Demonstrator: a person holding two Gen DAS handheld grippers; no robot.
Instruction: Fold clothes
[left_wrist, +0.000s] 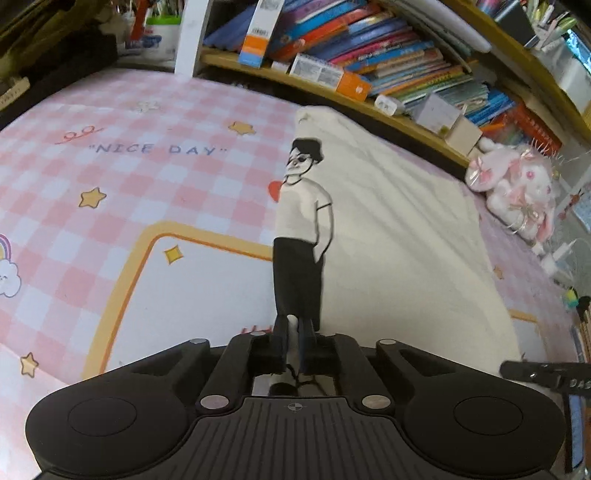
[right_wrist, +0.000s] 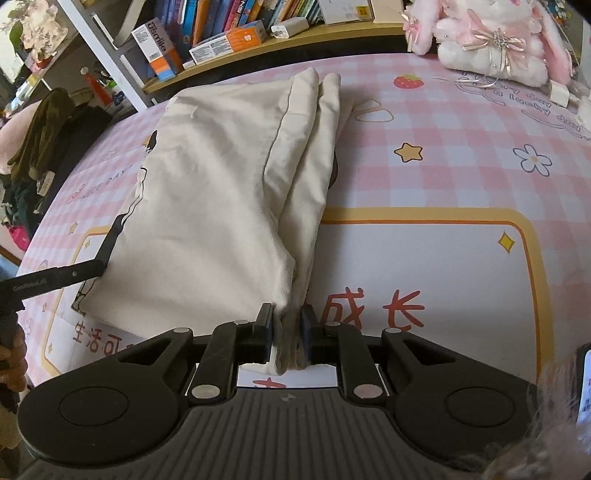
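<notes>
Both tongs pinch the near hem of our cream T-shirt (right_wrist: 207, 192), lying narrowed lengthwise on the pink checked mat (right_wrist: 461, 177): left gripper (left_wrist: 293, 332) at the printed edge, right gripper (right_wrist: 287, 325) on bunched layers. We judge a hem-toward-collar fold is in hand, calling for corners kept level.

Home setting, most likely a child's room. A pink checked play mat (right_wrist: 461, 147) printed with stars, a rainbow, a strawberry and "NICE DAY" is spread out as the work surface. A low wooden bookshelf (left_wrist: 332, 92) packed with colourful children's books is seen behind it. A pink-and-white plush bunny (right_wrist: 491, 40) is propped at the mat's edge. Clothes (right_wrist: 40, 136) are heaped at one side.
</notes>
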